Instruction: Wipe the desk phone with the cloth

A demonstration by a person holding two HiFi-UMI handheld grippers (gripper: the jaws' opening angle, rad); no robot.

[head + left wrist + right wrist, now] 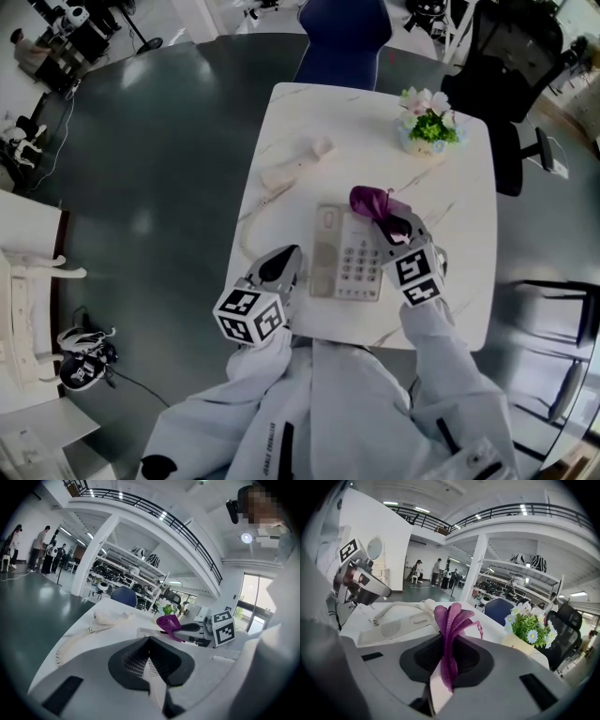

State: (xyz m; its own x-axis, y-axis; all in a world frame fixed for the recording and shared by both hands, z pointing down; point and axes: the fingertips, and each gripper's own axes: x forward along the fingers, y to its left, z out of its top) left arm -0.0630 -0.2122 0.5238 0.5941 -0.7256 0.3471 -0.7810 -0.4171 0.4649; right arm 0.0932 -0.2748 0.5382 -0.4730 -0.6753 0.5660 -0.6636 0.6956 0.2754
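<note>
— What is your left tool doing?
— My left gripper [279, 265] is at the near left edge of the white table [459, 300], just left of the desk phone [328, 246]. Its jaws are pressed together with nothing between them.
— And the handset?
— The handset [296, 166] is off the cradle. It lies on the table at the far left, well apart from the phone's base. Its coiled cord [251, 214] runs along the left side of the table toward the phone.
— Where is the cloth?
— The purple cloth [450, 620] is pinched in my right gripper [394, 228]. The jaws are clamped on its lower part, so the loose folds fan out past the tips. In the head view it sits over the far right corner of the phone, just beyond the keypad [359, 264]. I cannot tell whether it touches the casing.
— Anything further right?
— A small pot of flowers [428, 129] stands near the far right corner of the table, apart from the phone. Beyond the table's far edge there is a blue chair [344, 42] at the middle and a black chair [511, 66] to the right.
</note>
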